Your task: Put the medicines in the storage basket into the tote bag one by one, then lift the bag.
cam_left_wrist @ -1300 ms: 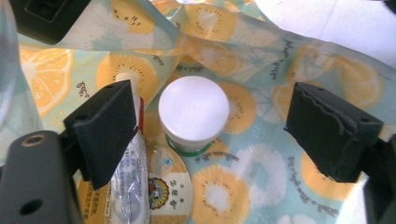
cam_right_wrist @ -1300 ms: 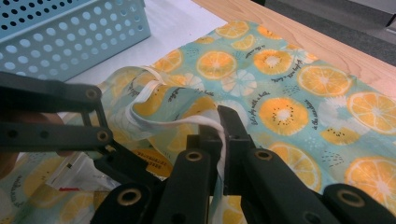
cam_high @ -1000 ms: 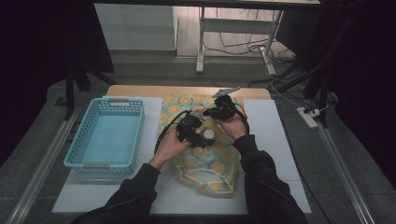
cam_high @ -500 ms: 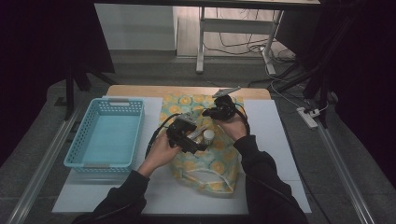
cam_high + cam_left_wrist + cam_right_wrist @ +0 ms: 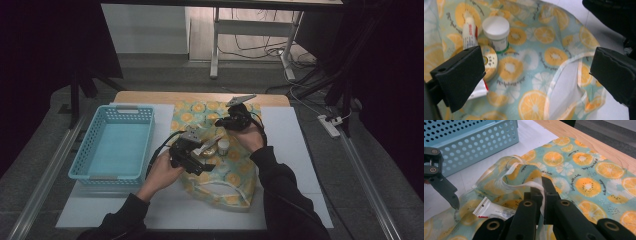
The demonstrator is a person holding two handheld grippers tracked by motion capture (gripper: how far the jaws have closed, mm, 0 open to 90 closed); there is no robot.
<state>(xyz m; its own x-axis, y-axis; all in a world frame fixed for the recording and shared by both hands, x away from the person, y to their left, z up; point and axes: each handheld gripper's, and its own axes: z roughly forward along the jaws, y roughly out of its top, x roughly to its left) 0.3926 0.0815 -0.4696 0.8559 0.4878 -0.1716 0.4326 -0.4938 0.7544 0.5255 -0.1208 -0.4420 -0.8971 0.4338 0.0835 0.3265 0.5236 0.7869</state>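
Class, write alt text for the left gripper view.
An open gripper's two black jaws frame an orange-print cloth bag. On it stands a white-lidded jar, beside a white tube and a round yellow tin.

Not much you can actually read here. The orange-slice fabric bag has small dark script lines printed between the fruit — one run looks like "have a hobe" or similar, just beyond the right gripper's closed jaws, but I wouldn't swear to the letters. Same script shows in the left gripper view, too blurry to spell out. The round tin, right beside the left gripper's near jaw, carries tiny dark characters — unreadable. The tube has red print, also illegible. The white-lidded jar's label is unreadable too.
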